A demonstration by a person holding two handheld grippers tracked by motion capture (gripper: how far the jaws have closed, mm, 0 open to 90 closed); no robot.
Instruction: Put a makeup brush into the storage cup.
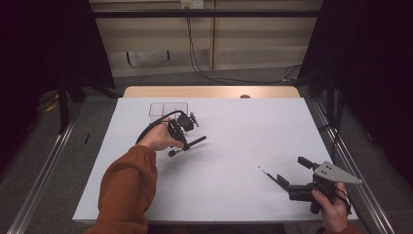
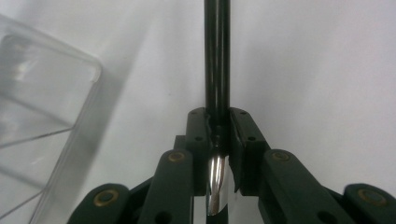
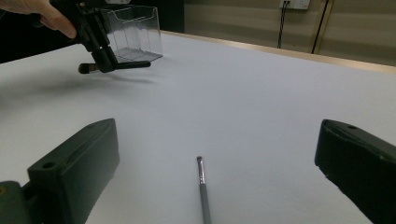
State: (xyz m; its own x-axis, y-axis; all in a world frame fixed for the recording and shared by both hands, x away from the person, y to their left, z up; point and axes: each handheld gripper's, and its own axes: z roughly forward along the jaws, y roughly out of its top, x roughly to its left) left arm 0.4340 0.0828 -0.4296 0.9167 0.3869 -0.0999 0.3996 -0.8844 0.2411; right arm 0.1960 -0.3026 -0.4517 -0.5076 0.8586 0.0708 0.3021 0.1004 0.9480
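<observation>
Above the table, left gripper level, clamping a black brush.

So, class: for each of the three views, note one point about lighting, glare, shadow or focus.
High view: the white table is bright, the surroundings dark. Left gripper view: the brush has glare on its metal part, which looks soft up close; a shadow runs beside the clear organiser. Right gripper view: near jaws blurred, thin brush fairly sharp.
</observation>
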